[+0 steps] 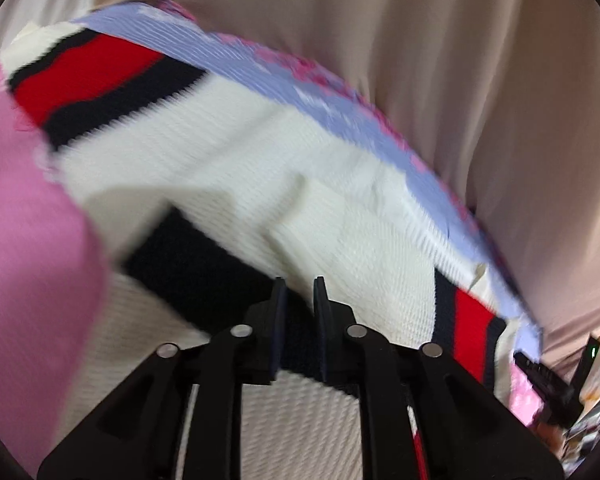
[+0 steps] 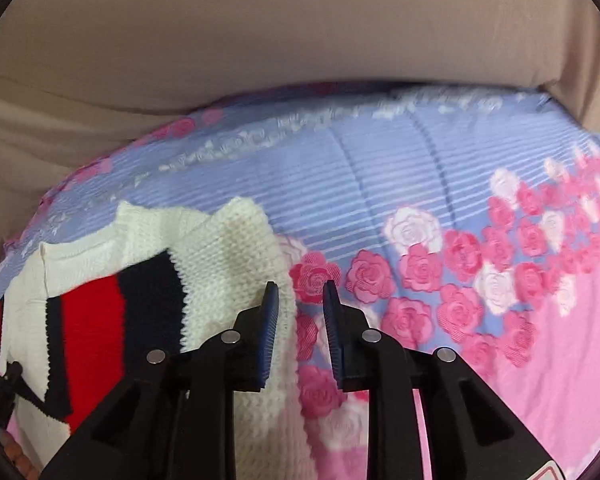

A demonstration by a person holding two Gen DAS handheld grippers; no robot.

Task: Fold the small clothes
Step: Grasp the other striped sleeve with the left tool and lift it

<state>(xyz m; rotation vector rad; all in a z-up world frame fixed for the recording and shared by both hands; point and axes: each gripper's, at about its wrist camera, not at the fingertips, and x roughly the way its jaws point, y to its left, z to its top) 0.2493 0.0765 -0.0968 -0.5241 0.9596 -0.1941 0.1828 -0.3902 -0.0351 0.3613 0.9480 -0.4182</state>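
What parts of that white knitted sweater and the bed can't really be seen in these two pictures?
- Sweater, left wrist view: motion blur smears the knit; the left gripper covers its near part.
- Sweater, right wrist view: its left side is cut off by the picture's edge; the right gripper hides its lower edge.
- Flowered bedspread: its far edge is blurred.
- Whether the sweater is folded yet: cannot tell.

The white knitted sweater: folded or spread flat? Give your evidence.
Partly folded. The sweater shows overlapping layers in the left wrist view, and a striped panel doubled over in the right; the finished fold cannot be told.
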